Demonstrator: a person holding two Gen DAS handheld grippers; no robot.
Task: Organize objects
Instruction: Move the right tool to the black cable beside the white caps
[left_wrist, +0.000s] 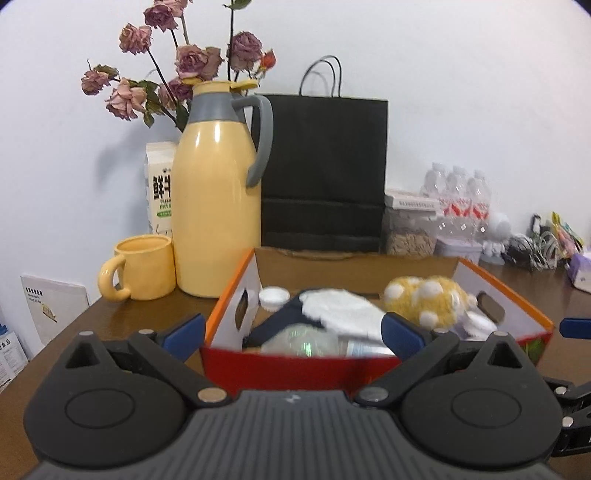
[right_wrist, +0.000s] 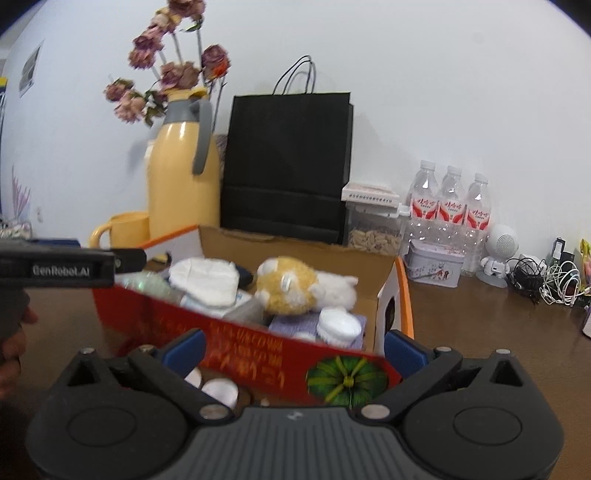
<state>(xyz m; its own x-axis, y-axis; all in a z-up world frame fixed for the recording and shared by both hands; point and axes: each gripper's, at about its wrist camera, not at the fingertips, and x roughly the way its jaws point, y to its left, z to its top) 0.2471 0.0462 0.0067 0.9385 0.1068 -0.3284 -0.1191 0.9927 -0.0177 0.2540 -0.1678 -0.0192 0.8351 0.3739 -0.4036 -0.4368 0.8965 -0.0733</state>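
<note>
Sitting on the brown wooden surface (left_wrist: 122, 317), the open cardboard box with red front wall and orange-edged white sides (right_wrist: 258, 347) held a jumble: a yellow plush toy with white spots (right_wrist: 286, 282), a folded white fluffy cloth (right_wrist: 207, 280), a clear plastic bottle (left_wrist: 301, 339) lying down, a dark navy item (left_wrist: 284, 317) under the cloth, and a round white lid (right_wrist: 338, 325). A green pumpkin picture (right_wrist: 345, 380) and blurred yellow lettering, unreadable, marked the red wall. Behind the box stood a tall yellow thermos jug with grey handle (left_wrist: 218, 192), a yellow ceramic mug (left_wrist: 142, 273) just beside it, a white milk carton (left_wrist: 160, 188) printed with Chinese characters and "FRESH", a black paper bag (left_wrist: 325, 173), a clear jar of nuts (right_wrist: 375, 225) and three red-labelled water bottles (right_wrist: 450, 210). Dried pink roses (left_wrist: 177, 62) rose behind the jug.

The left tool (left_wrist: 295, 332) hung over the box's near wall, blue-padded fingers spread wide, gripping nothing. Its side, seen from the right wrist, read "GenRobot.AI". The right tool (right_wrist: 293, 345) was likewise spread wide at the pumpkin corner, holding nothing.
</note>
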